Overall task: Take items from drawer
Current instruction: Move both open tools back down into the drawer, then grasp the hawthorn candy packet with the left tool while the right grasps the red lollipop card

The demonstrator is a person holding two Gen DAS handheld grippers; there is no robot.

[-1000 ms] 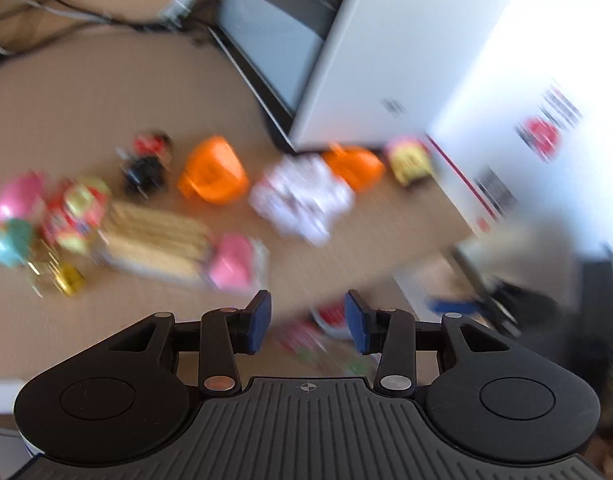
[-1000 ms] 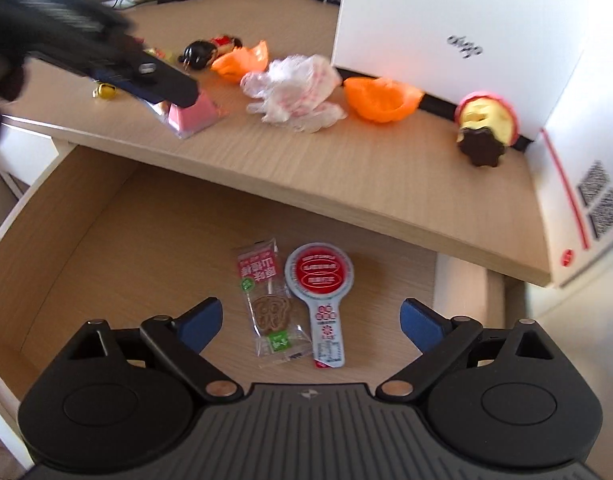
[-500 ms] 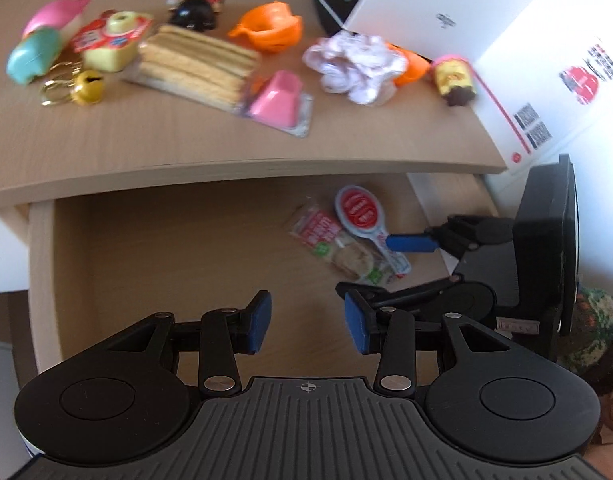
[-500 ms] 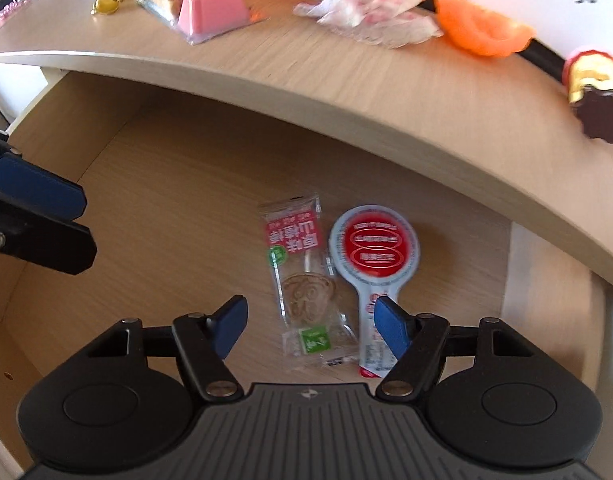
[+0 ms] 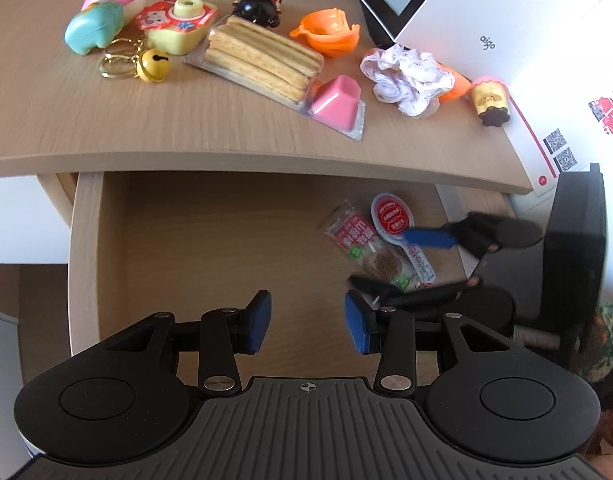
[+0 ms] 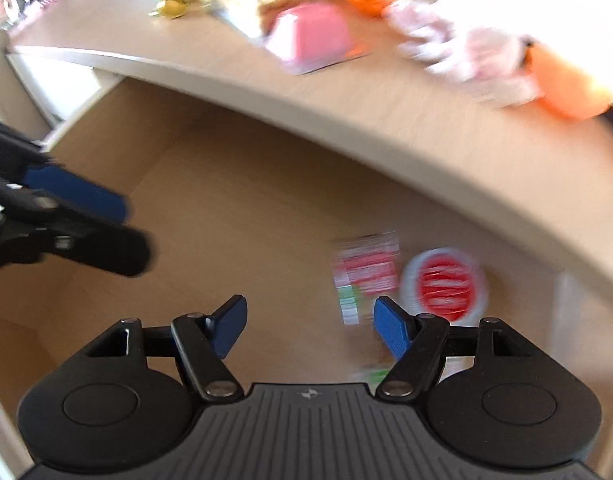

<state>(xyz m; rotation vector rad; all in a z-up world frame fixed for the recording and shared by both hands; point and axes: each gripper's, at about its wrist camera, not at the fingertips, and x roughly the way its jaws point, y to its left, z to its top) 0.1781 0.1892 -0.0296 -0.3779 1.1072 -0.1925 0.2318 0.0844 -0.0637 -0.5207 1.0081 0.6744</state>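
We hold both grippers over the open light-wood drawer (image 5: pixel 186 240) under the curved wooden desktop (image 5: pixel 226 132). Our left gripper (image 5: pixel 308 328) hangs above bare drawer floor, its blue pads apart with nothing between them. Our right gripper (image 6: pixel 310 326) also stands apart and empty; in the left wrist view its fingers straddle the two things lying at the drawer's right side. These are a clear snack packet with a red label and a round biscuit inside (image 5: pixel 366 248) and, touching it on the right, a white paddle-shaped packet with a red round face (image 5: pixel 392 216). The right wrist view is blurred. On the desktop lie a clear-wrapped pack of biscuit sticks with a pink cup (image 5: pixel 266 60) and a crumpled white plastic bag (image 5: pixel 406 74).
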